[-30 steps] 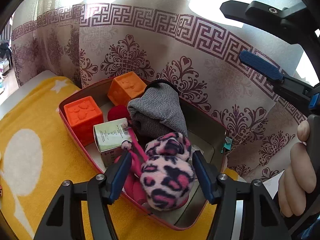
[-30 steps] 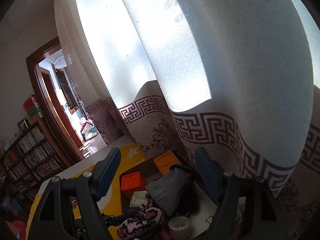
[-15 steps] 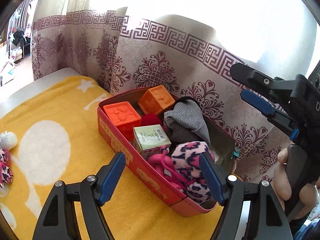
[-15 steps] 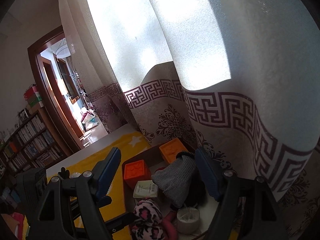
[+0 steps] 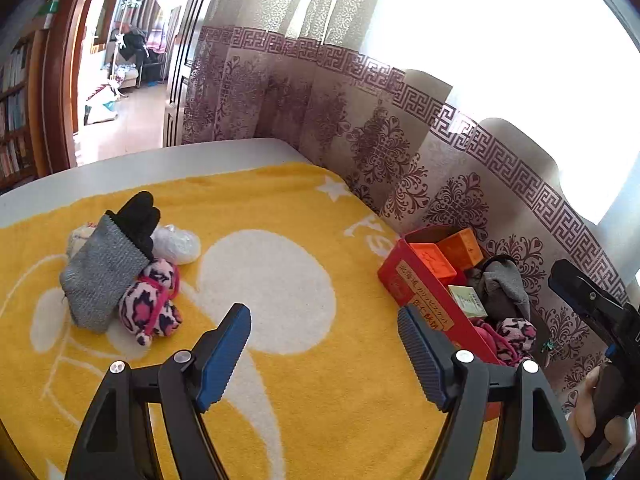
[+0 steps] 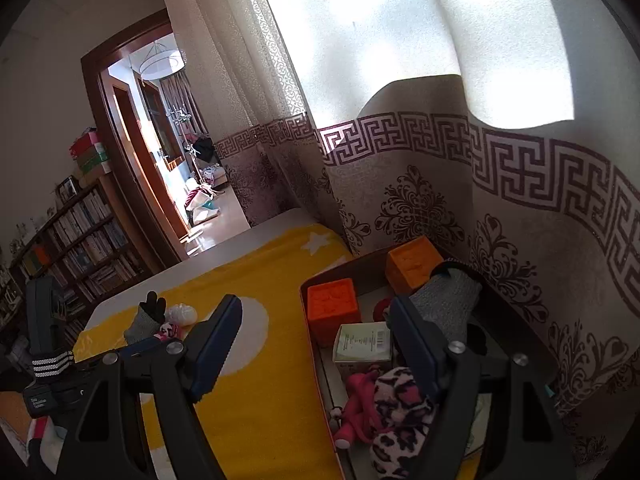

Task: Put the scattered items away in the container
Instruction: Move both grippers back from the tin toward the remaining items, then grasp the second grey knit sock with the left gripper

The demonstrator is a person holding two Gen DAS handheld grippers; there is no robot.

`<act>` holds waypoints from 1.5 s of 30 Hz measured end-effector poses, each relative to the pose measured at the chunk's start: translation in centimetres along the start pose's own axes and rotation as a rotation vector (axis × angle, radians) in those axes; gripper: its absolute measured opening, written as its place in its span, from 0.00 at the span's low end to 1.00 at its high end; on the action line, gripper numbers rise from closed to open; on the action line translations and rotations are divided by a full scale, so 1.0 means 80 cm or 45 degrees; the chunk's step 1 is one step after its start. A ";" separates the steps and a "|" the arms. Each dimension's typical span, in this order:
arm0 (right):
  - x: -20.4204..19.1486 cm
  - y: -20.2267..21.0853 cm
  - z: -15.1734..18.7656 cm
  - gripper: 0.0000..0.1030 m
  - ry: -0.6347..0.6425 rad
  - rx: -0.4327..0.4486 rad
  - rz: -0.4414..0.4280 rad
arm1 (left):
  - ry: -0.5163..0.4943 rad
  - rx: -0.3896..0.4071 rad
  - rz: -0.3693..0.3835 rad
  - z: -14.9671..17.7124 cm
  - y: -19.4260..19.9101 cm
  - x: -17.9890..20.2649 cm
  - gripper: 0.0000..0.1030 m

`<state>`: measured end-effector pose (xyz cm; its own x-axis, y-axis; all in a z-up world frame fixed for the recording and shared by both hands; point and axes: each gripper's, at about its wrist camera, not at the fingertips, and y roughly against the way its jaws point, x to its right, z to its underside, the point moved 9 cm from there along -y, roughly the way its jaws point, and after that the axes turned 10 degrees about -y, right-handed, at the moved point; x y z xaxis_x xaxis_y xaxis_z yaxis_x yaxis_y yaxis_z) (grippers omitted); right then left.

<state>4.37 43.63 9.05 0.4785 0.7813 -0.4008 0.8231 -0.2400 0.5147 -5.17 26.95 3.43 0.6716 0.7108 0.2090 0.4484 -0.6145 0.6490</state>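
Red box [image 5: 416, 292] at the yellow blanket's [image 5: 304, 360] right edge, against the curtain [image 5: 400, 152], holding two orange blocks [image 6: 332, 308], a carton [image 6: 362, 342], a grey glove [image 6: 448, 304] and a leopard mitten [image 6: 396, 404]. Well apart to the left lie a second glove [image 5: 100, 276], a second mitten [image 5: 150, 306] and a white bundle [image 5: 176, 242]. Left tool [image 5: 324, 344] over the blanket and right tool [image 6: 316, 338] over the box rim, both spread and pinching nothing.

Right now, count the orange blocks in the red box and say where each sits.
2. One orange block stands at the red box's near-left corner; the second orange block is behind it toward the curtain. Others could be hidden under the clothing.
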 end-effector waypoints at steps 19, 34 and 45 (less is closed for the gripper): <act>-0.130 -0.101 0.107 0.77 0.195 -0.355 -0.128 | 0.053 -0.093 -0.253 0.037 0.006 -0.190 0.75; -0.138 -0.143 0.156 0.77 0.208 -0.474 -0.137 | 0.048 -0.085 -0.189 0.026 -0.040 -0.212 0.77; -0.138 -0.151 0.174 0.77 0.233 -0.520 -0.096 | 0.105 -0.004 -0.123 0.020 -0.014 -0.212 0.51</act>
<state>-6.61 29.92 -3.32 0.3296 0.8857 -0.3269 0.6480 0.0396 0.7606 -16.13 15.03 -2.01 0.5744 0.7926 0.2045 0.5067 -0.5405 0.6716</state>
